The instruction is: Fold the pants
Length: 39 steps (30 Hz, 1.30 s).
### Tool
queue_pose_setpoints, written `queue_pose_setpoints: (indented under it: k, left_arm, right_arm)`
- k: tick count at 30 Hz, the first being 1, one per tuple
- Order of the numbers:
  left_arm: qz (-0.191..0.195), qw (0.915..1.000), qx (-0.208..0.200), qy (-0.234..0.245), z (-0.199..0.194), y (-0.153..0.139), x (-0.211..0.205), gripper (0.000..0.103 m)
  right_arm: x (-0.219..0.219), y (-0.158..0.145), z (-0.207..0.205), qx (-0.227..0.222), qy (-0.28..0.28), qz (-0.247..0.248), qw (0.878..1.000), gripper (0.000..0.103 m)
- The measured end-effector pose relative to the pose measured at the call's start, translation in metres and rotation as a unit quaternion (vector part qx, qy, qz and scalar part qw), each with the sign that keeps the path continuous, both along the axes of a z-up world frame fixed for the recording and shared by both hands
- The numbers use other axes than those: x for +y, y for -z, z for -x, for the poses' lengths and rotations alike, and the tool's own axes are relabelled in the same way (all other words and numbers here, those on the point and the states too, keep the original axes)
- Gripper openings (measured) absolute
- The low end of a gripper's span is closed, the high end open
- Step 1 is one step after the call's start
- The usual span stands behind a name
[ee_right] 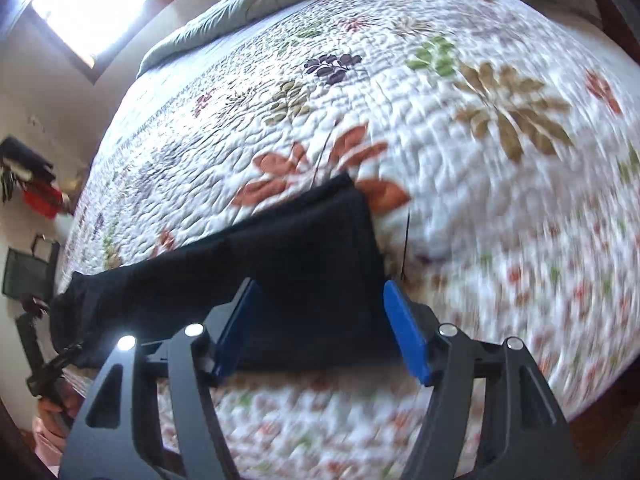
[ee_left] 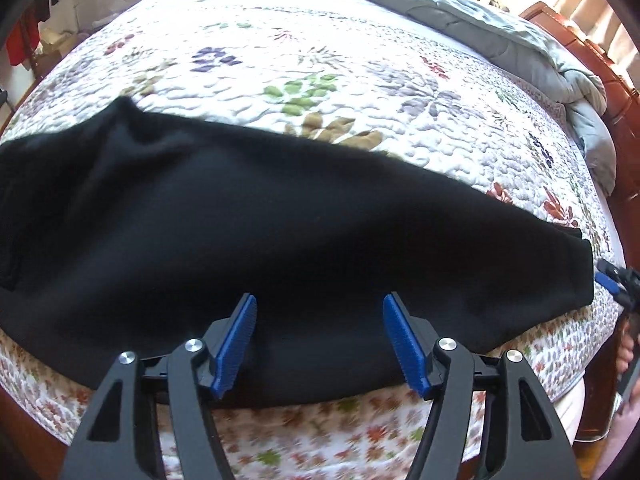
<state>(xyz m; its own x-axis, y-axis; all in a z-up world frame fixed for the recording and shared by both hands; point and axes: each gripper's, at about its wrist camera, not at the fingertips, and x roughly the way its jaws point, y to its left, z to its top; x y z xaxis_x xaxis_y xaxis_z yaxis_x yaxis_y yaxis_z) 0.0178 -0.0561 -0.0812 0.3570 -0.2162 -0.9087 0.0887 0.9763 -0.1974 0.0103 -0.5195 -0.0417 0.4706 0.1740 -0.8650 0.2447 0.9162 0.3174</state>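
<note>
Bed with a reddish wooden frame, covered by a white quilted bedspread printed with leaves in green, purple, tan and rust. Directly on the bedspread: black pants, laid lengthwise along the near edge, part hanging slightly over it. At the far end, a crumpled grey-blue comforter, bunched against the headboard side.

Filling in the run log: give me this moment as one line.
pants: black, flat along near bed edge | quilt: floral | left gripper: jaws open, empty, over pants | right gripper: jaws open, empty, at pants end
</note>
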Motion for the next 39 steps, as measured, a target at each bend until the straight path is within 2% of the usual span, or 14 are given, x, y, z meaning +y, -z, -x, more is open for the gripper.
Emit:
queue_pose_setpoints:
  k: [3,5,6,7,13,16,17,20,21,23,27,29,35,39]
  left_arm:
    - [-0.001,0.9999,-0.004,0.012,-0.009,-0.001,-0.018,0.066]
    - [-0.005,0.9997,-0.009,0.023,-0.013,-0.002,-0.030,0.068]
    - [-0.010,0.9995,-0.009,0.029,-0.015,-0.001,-0.037,0.068]
    - [-0.014,0.9994,-0.008,0.031,-0.017,0.000,-0.042,0.070]
    - [-0.032,0.9988,-0.016,0.033,-0.020,0.008,-0.059,0.071]
    - [-0.056,0.9977,-0.016,0.034,-0.021,0.018,-0.067,0.072]
    - [-0.064,0.9972,-0.017,0.036,-0.021,0.020,-0.069,0.073]
    - [-0.086,0.9945,-0.026,0.053,-0.016,0.019,-0.076,0.074]
    - [-0.082,0.9947,-0.027,0.055,-0.015,0.017,-0.076,0.074]
    - [-0.067,0.9961,-0.023,0.052,-0.012,0.014,-0.075,0.074]
    - [-0.028,0.9986,-0.012,0.043,-0.005,0.010,-0.080,0.074]
    - [-0.022,0.9986,-0.010,0.047,-0.002,0.010,-0.086,0.075]
    - [-0.023,0.9980,-0.007,0.059,0.008,0.011,-0.093,0.076]
    - [-0.020,0.9990,-0.005,0.040,0.009,0.010,-0.078,0.078]
  right_arm:
    - [-0.009,0.012,-0.025,0.010,-0.013,0.000,1.000,0.064]
    - [-0.014,0.019,-0.034,0.009,-0.023,-0.007,1.000,0.037]
    - [-0.014,0.018,-0.034,0.006,-0.025,-0.003,1.000,0.030]
    - [-0.013,0.017,-0.036,0.001,-0.028,0.006,1.000,0.009]
    - [-0.024,-0.012,-0.032,-0.052,-0.031,-0.009,0.998,0.005]
    - [-0.029,0.009,-0.044,-0.012,-0.024,-0.002,1.000,0.007]
    - [-0.030,0.020,-0.046,0.002,-0.022,-0.002,1.000,0.013]
    - [-0.033,0.022,-0.036,0.001,-0.006,-0.016,1.000,0.022]
    - [-0.033,0.015,-0.027,-0.008,0.000,-0.019,1.000,0.025]
    - [-0.030,0.003,-0.009,-0.013,0.007,-0.014,1.000,0.042]
    - [-0.016,-0.008,0.028,0.004,0.015,-0.028,0.999,0.051]
    - [-0.008,-0.002,0.043,0.017,0.019,-0.058,0.998,0.059]
    - [-0.011,0.040,0.051,0.029,0.071,-0.173,0.982,0.065]
    - [-0.012,0.053,0.036,0.016,0.090,-0.199,0.976,0.066]
